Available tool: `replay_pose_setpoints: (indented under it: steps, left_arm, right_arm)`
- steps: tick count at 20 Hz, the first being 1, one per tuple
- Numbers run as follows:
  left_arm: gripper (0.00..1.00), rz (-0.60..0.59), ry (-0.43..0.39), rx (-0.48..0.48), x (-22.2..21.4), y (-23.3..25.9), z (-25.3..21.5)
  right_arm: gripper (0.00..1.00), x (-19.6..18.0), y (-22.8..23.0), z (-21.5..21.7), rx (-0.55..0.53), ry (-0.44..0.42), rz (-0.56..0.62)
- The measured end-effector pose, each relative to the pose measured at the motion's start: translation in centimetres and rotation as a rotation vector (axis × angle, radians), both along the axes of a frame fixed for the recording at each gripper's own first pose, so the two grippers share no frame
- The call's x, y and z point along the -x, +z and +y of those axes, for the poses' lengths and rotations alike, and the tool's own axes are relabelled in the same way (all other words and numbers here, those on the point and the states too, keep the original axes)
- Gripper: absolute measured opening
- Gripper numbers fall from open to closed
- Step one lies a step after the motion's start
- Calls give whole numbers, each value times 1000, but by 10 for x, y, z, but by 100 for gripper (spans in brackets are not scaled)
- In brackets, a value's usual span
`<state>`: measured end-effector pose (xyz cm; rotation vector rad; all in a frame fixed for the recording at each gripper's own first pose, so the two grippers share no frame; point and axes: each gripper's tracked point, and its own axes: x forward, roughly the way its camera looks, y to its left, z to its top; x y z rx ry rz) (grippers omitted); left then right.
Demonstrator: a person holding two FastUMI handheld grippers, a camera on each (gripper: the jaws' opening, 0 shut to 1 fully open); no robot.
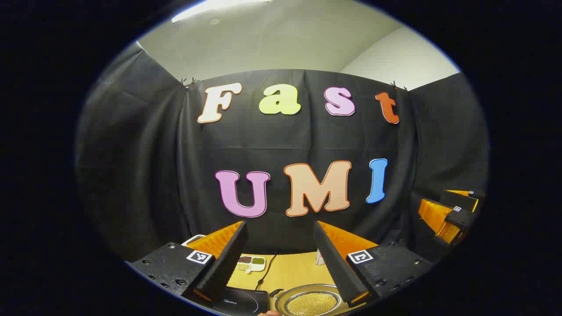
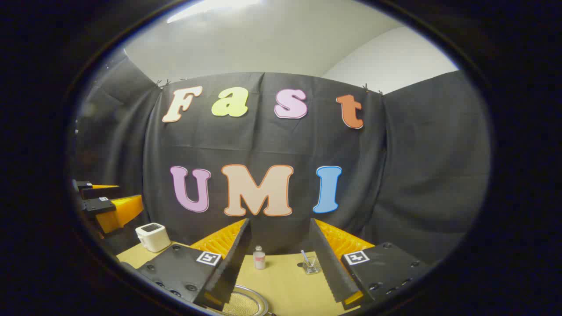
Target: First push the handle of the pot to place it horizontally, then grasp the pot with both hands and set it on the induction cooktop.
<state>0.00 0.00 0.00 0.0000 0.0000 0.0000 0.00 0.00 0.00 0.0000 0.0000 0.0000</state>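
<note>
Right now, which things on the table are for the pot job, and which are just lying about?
For the job:
pot
induction cooktop
left tongs, open
right tongs, open

Just lying about:
divided dish of beans
small bottle
glass with a stick in it
white toaster

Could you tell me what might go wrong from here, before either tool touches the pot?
1. The pot is heaped with small yellow grains; a brisk push on its handle could tip or spill them.
2. The cooktop sits close beside the pot, so a swung handle could knock it.
3. A small bottle and a glass stand on the table beyond the right tool, within range of a wide sweep.
</note>
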Motion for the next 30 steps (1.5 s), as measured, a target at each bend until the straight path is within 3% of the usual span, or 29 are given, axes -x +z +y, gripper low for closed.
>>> replay_pose_setpoints:
  steps: [9,27,30]
  left_arm:
    - [96,-6,54,-32,6,7,10]
    - [96,22,76,-29,5,-2,16]
    - [96,21,76,-29,5,-2,16]
  right_arm:
    - [86,-7,10,3,-69,35,-10]
    - [83,-15,4,17,-47,69,4]
    - [70,-17,-3,21,-50,83,21]
